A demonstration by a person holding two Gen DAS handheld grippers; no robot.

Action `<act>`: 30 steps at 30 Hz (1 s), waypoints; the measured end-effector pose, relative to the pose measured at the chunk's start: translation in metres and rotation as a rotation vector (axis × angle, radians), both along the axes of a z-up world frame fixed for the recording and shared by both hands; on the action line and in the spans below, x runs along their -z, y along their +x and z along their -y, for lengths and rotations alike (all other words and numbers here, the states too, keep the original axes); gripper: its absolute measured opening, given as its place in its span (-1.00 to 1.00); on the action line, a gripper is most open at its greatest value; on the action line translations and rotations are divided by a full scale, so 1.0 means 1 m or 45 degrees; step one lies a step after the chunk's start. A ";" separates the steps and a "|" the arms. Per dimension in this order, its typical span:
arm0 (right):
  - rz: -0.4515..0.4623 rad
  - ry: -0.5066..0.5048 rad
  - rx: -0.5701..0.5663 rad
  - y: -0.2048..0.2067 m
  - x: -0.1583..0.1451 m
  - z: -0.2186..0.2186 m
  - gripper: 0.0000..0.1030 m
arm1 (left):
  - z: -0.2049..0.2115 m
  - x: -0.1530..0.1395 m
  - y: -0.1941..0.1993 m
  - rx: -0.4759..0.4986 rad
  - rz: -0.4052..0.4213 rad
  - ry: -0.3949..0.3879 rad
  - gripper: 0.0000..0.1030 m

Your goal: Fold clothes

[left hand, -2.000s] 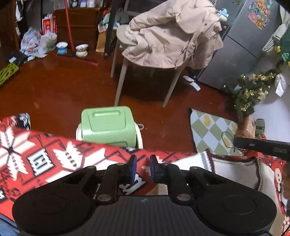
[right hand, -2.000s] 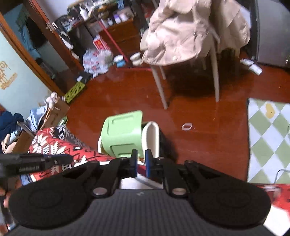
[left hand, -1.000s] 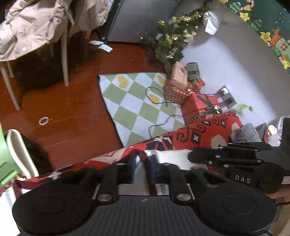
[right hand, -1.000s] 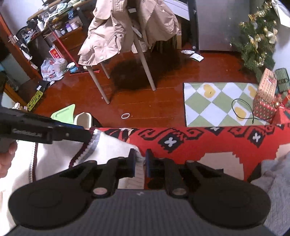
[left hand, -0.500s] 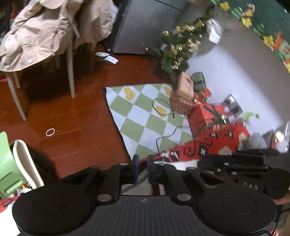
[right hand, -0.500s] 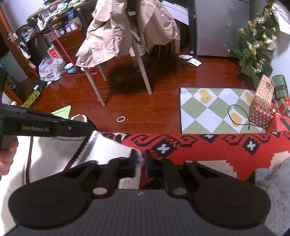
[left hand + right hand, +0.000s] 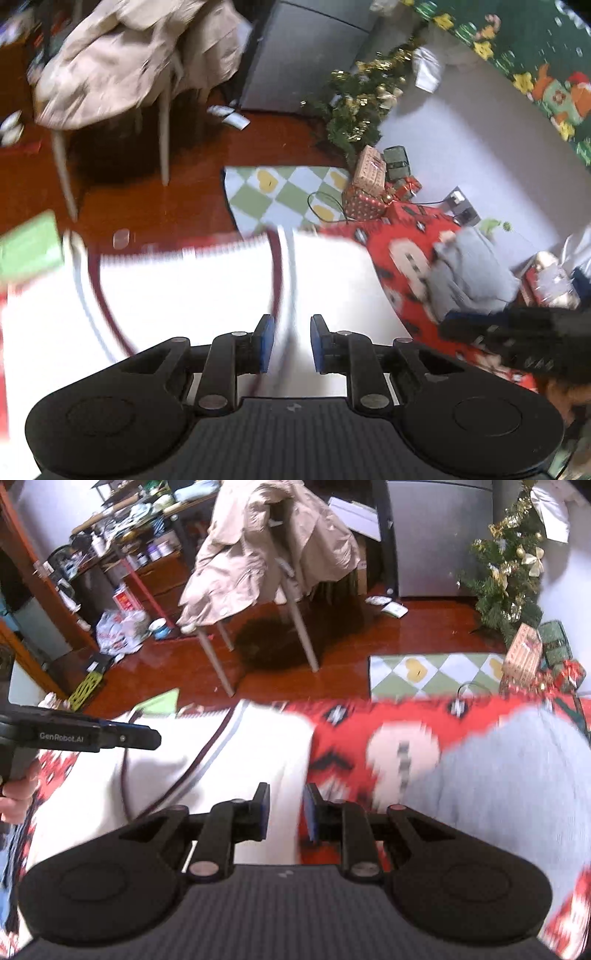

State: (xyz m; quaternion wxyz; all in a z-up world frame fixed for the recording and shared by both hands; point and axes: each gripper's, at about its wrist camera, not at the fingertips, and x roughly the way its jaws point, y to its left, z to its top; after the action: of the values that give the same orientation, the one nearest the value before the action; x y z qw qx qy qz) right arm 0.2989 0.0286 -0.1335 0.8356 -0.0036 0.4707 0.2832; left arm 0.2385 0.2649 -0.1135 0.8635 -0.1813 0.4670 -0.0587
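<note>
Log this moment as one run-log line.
phase: fold released | left gripper: open over white sweater | right gripper: open at sweater edge | sweater lies on red patterned blanket | grey garment beside it

Left gripper [image 7: 290, 343] points forward, jaws parted; right gripper [image 7: 285, 810] likewise, jaws apart, low at its side. A bare hand [image 7: 16, 794] grips the left handle

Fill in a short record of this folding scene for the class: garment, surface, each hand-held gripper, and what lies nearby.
garment: white sweater with dark red trim, lying spread
surface: red patterned blanket
left hand-held gripper: open, over the sweater
right hand-held gripper: open, at the sweater's right edge
nearby: grey garment on the blanket, to the right
view quality: motion blurred
</note>
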 end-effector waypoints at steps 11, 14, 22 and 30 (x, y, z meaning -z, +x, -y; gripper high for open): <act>-0.062 -0.082 0.136 -0.087 0.038 0.011 -0.77 | 0.028 0.033 -0.102 -0.215 -0.115 0.033 -0.63; -0.040 -0.095 0.193 -0.079 0.046 0.019 -0.99 | 0.014 0.034 -0.114 -0.255 -0.131 0.045 -0.63; -0.030 -0.079 0.214 -0.053 0.046 0.016 -0.99 | -0.042 0.033 -0.142 -0.399 -0.143 0.160 -0.63; -0.046 -0.090 0.210 -0.048 0.048 0.012 -0.99 | -0.107 0.040 -0.157 -0.569 -0.113 0.234 -0.95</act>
State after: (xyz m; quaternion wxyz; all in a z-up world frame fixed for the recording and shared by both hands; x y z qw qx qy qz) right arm 0.2507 0.0170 -0.1819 0.8469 0.0106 0.4940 0.1967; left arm 0.0811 0.3716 -0.1537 0.8465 -0.2033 0.4562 0.1845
